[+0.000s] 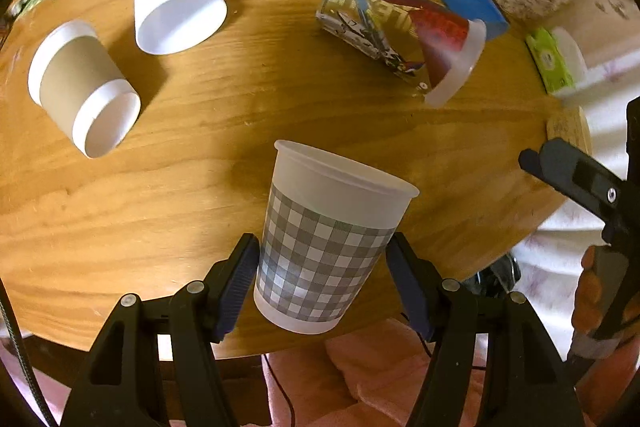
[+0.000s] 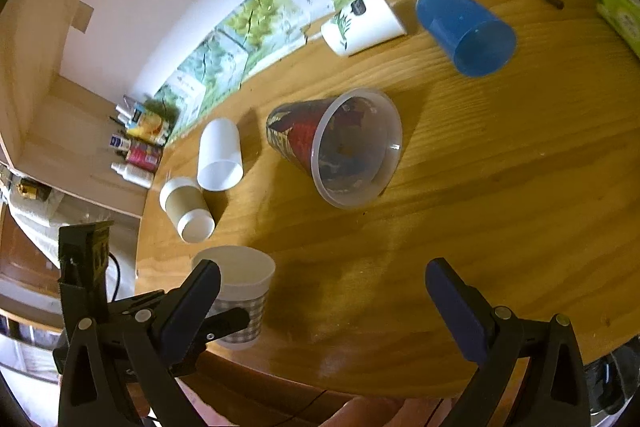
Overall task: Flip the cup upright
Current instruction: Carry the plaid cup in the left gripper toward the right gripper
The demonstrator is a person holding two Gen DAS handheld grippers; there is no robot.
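Checked cup [image 1: 324,239] stands nearly upright, mouth up, between left hand-held gripper [image 1: 320,283] pads.

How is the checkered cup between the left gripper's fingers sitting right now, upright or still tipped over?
Upright: the checkered cup stands between the left gripper fingers with its open rim on top, and the right wrist view shows its mouth facing up.

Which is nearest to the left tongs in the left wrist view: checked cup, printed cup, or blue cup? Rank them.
1. Checked cup: upright between the left tongs.
2. Printed cup: on its side, mid-table, right of centre.
3. Blue cup: behind the printed cup, far right.
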